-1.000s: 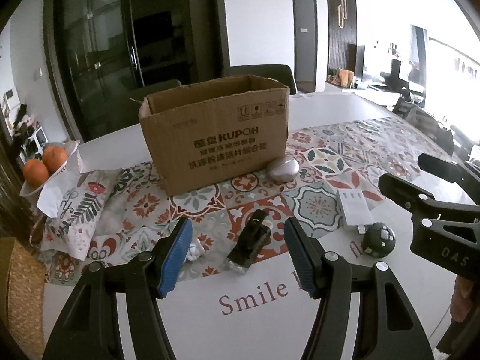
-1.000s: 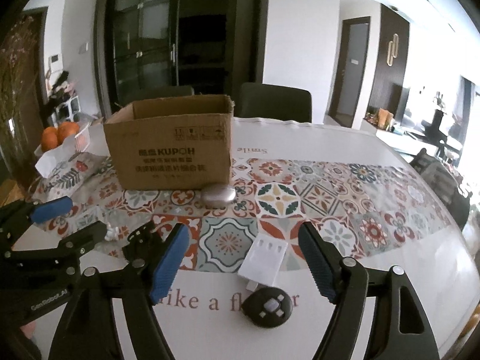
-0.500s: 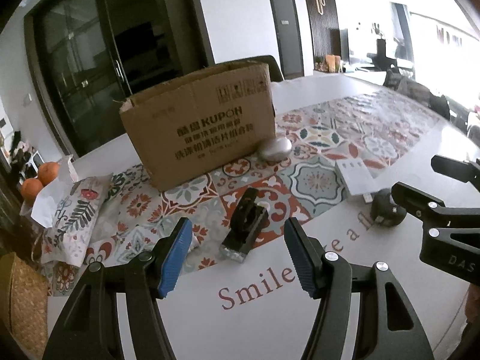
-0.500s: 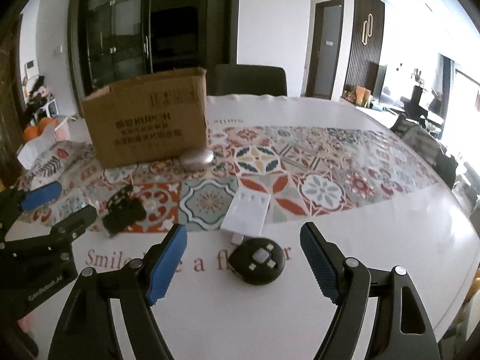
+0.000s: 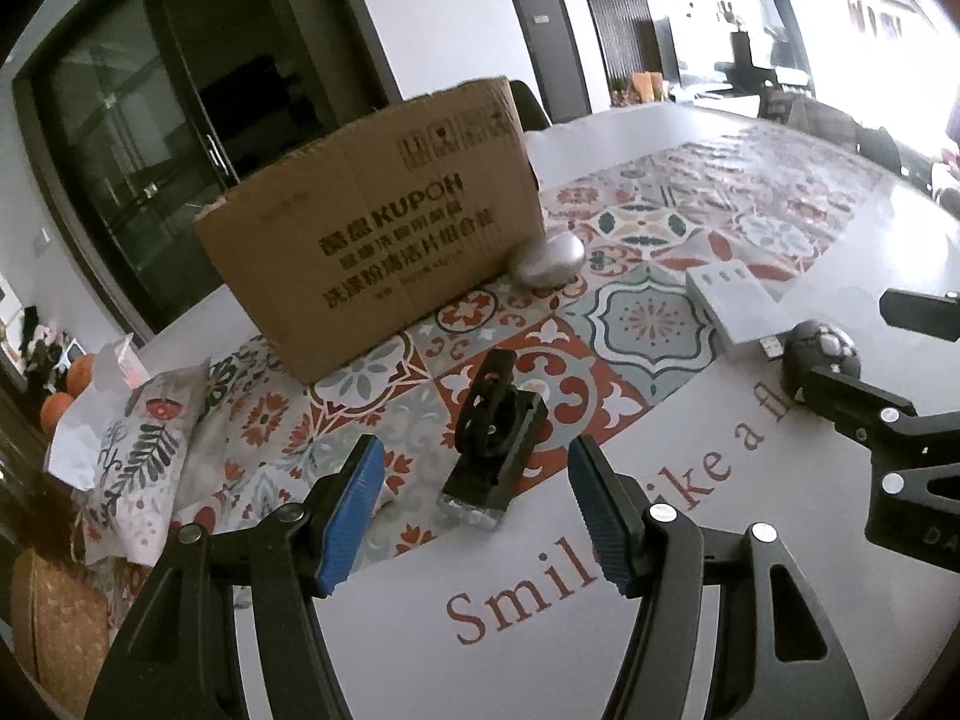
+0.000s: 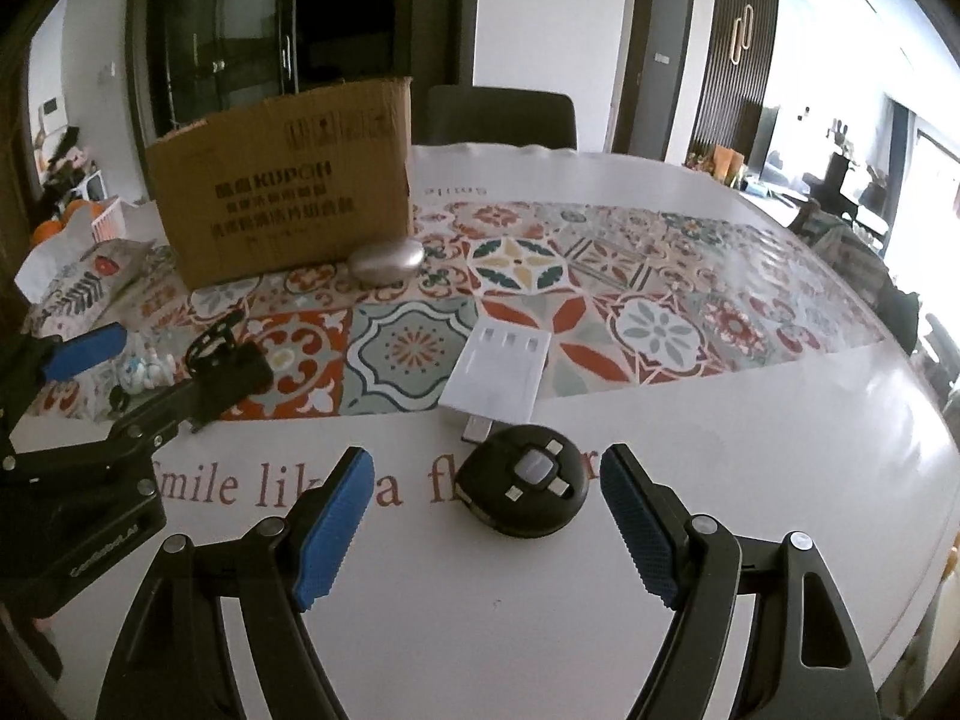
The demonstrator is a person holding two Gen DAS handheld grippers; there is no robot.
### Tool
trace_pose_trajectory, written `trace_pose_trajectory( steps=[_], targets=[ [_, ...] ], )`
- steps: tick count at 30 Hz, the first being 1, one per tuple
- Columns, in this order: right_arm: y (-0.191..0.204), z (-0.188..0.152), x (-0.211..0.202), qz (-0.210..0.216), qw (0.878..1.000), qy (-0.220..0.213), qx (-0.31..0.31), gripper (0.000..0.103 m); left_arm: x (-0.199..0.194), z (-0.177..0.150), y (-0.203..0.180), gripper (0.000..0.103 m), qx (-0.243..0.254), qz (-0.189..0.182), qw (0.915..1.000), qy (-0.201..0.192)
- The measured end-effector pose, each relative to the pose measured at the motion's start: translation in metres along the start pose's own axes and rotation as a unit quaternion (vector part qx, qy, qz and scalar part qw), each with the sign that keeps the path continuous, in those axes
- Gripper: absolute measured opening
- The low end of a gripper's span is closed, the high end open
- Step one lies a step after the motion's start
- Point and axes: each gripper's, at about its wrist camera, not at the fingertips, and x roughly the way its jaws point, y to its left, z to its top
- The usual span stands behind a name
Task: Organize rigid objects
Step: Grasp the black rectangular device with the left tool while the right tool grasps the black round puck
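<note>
The left gripper [image 5: 474, 507] hangs with jaws apart around nothing, the black clamp [image 5: 492, 432] lying just beyond them. The right gripper [image 6: 486, 510] gapes wide, the round black device [image 6: 528, 489] between its fingers, untouched, near the white card [image 6: 498, 372]. The box [image 6: 288, 186] stands far left.

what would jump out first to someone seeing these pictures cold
Probably the brown cardboard box standing at the back of the colourful tiled table runner, with a silver oval case right at its foot. Nearer, the open left gripper frames a black clamp-like part, and the open right gripper a round black gadget.
</note>
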Motion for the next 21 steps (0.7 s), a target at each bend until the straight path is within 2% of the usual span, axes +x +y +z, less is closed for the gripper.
trace_pose_trajectory(
  steps=[21],
  targets=[
    [-0.006,-0.003,0.039,-0.027,0.998,0.044,0.027,0.081,0.047,-0.001,-0.005,0.063,0.007,-0.017,0.9990,0.041]
  ],
)
